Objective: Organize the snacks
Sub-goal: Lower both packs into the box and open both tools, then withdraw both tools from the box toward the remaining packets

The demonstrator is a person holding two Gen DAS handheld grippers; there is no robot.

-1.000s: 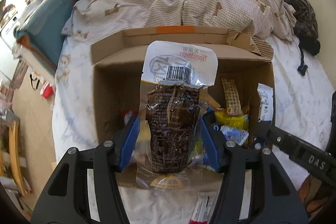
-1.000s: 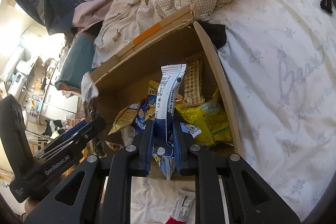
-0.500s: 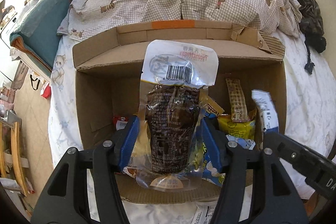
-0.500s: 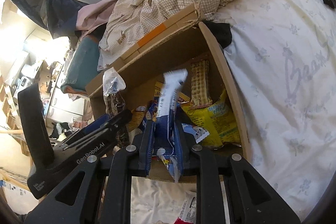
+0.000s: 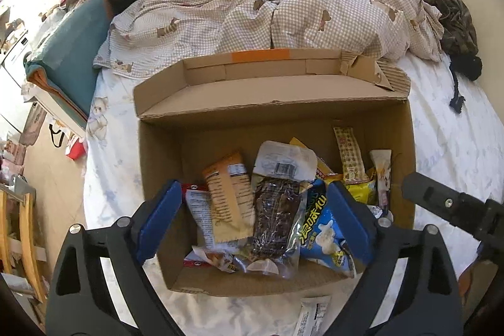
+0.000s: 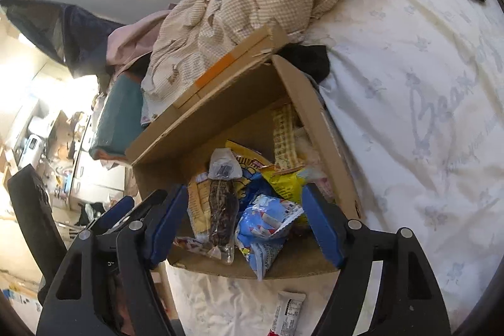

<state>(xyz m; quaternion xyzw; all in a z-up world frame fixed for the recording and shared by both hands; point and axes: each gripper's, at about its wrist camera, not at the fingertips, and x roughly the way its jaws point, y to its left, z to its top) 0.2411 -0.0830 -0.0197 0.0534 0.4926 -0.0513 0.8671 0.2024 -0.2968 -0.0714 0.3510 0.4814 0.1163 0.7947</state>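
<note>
Both sets of jaws stand wide apart, having just been opening, with nothing pressed between the pads. The left gripper [image 5: 255, 219] hangs over the box [image 5: 163, 153], where the dark pouch [image 5: 275, 219] lies on the heap below it, leaning on an orange pack [image 5: 230, 200], apparently let fall there so it lands inside. The right gripper [image 6: 245, 225] hangs over the near edge, a blue-white packet [image 6: 267, 222] loose on the pile beneath it. One white bar [image 6: 288, 312] is outside on the sheet [image 6: 409, 115], probably the next to collect.
</note>
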